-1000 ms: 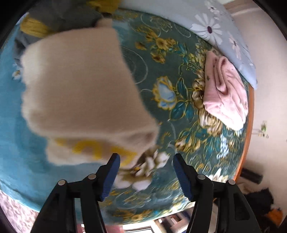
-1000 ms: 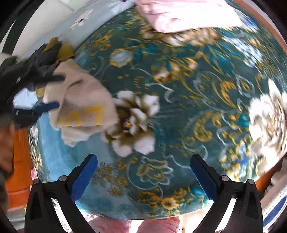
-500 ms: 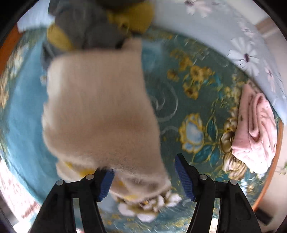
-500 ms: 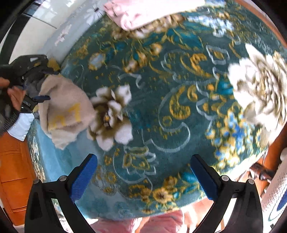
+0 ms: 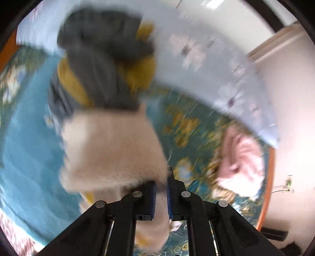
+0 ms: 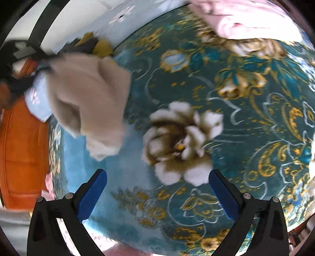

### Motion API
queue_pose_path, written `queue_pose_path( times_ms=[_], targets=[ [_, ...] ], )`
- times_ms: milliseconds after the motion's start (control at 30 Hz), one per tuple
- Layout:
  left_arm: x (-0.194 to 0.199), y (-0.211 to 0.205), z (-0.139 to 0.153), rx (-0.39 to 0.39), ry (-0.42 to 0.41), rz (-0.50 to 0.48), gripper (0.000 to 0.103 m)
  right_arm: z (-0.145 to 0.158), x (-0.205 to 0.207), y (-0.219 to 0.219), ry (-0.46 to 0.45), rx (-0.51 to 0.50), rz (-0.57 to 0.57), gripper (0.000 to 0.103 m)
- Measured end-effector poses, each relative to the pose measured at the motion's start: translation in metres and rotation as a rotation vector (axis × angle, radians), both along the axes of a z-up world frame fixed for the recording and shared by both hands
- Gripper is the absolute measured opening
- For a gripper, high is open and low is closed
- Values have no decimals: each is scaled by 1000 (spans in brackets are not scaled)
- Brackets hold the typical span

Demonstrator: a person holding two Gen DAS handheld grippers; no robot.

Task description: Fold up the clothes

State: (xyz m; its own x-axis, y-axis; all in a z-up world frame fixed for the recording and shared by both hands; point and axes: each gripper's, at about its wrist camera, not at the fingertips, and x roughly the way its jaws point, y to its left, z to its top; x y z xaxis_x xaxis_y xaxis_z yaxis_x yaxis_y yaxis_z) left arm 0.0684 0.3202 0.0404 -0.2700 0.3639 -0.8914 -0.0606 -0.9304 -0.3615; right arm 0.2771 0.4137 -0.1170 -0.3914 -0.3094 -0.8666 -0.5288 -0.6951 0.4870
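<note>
A folded cream sweater with yellow lettering (image 5: pixel 112 149) lies on the teal flowered bedspread (image 5: pixel 25 149). My left gripper (image 5: pixel 161 194) is shut on the sweater's near edge; cream fabric shows between the blue pads. In the right wrist view the sweater (image 6: pixel 88 98) hangs lifted at the left, with the left gripper's black body (image 6: pixel 19 53) behind it. My right gripper (image 6: pixel 157 189) is open and empty above the bedspread (image 6: pixel 246 128), to the right of the sweater. The frames are blurred by motion.
A grey and mustard garment (image 5: pixel 98 65) lies bunched just beyond the sweater. A folded pink garment (image 5: pixel 242 163) sits at the bed's right side, and also shows in the right wrist view (image 6: pixel 246 17). A pale blue flowered pillow (image 5: pixel 206 65) lies at the back. An orange bed frame (image 6: pixel 21 153) borders the left.
My left gripper has moved forward over the sweater's edge and closed on it, and the sweater has lifted. My right gripper has stayed open and swung over the bedspread.
</note>
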Motion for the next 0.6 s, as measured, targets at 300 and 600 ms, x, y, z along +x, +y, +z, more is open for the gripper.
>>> queue_pose_path(
  times_ms=[300,600],
  targets=[
    [27,-48,158,120,293,-28,9,38,-28,-42,147,-20,173,103],
    [68,-52,247,232,426,-37,9,119,-46,-68,413,-37,210,103]
  ],
)
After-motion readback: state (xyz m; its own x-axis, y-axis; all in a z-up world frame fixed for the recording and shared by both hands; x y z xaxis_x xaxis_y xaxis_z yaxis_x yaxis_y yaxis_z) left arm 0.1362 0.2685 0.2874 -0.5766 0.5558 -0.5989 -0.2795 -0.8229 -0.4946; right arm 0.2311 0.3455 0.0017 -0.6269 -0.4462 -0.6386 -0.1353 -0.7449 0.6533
